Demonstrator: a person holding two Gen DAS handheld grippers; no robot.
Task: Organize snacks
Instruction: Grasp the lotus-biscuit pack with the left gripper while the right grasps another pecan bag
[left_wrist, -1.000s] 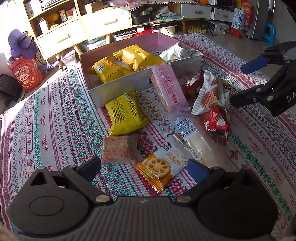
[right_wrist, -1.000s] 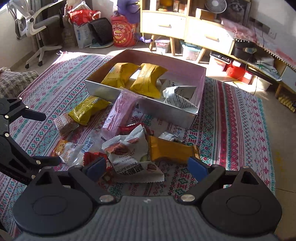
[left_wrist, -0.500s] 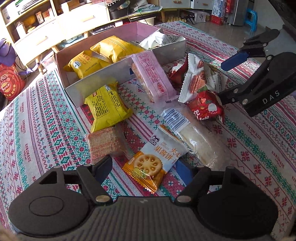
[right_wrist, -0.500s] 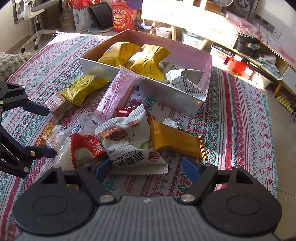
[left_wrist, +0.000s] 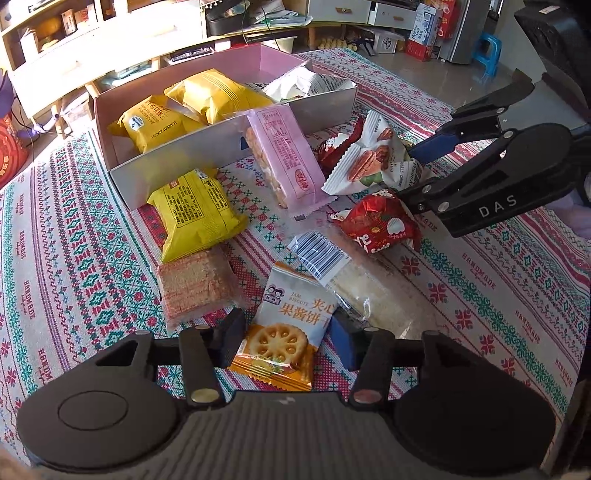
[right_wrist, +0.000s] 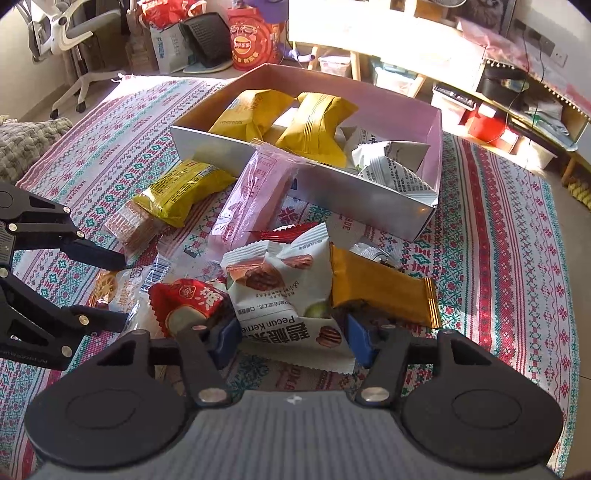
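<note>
A pink-lined box (left_wrist: 229, 147) (right_wrist: 406, 206) holds two yellow packs and white packs. Loose snacks lie in front of it on the patterned cloth. My left gripper (left_wrist: 286, 338) is open, its fingers on either side of a jam biscuit pack (left_wrist: 286, 325); it also shows in the right wrist view (right_wrist: 114, 288). My right gripper (right_wrist: 291, 338) is open, its fingers straddling a white pecan pack (right_wrist: 284, 295), also seen in the left wrist view (left_wrist: 373, 162), where this gripper (left_wrist: 417, 173) enters from the right.
On the cloth lie a pink pack (left_wrist: 284, 162), a yellow pack (left_wrist: 195, 214), a wafer pack (left_wrist: 195, 288), a clear bread pack (left_wrist: 365, 288), a red pack (left_wrist: 380, 221) and a gold pack (right_wrist: 384, 291). Shelves and drawers stand beyond the table.
Both grippers have moved forward and down. The left one's fingers now flank the jam biscuit pack; the right one's fingers now flank the pecan pack. Both jaws have narrowed.
</note>
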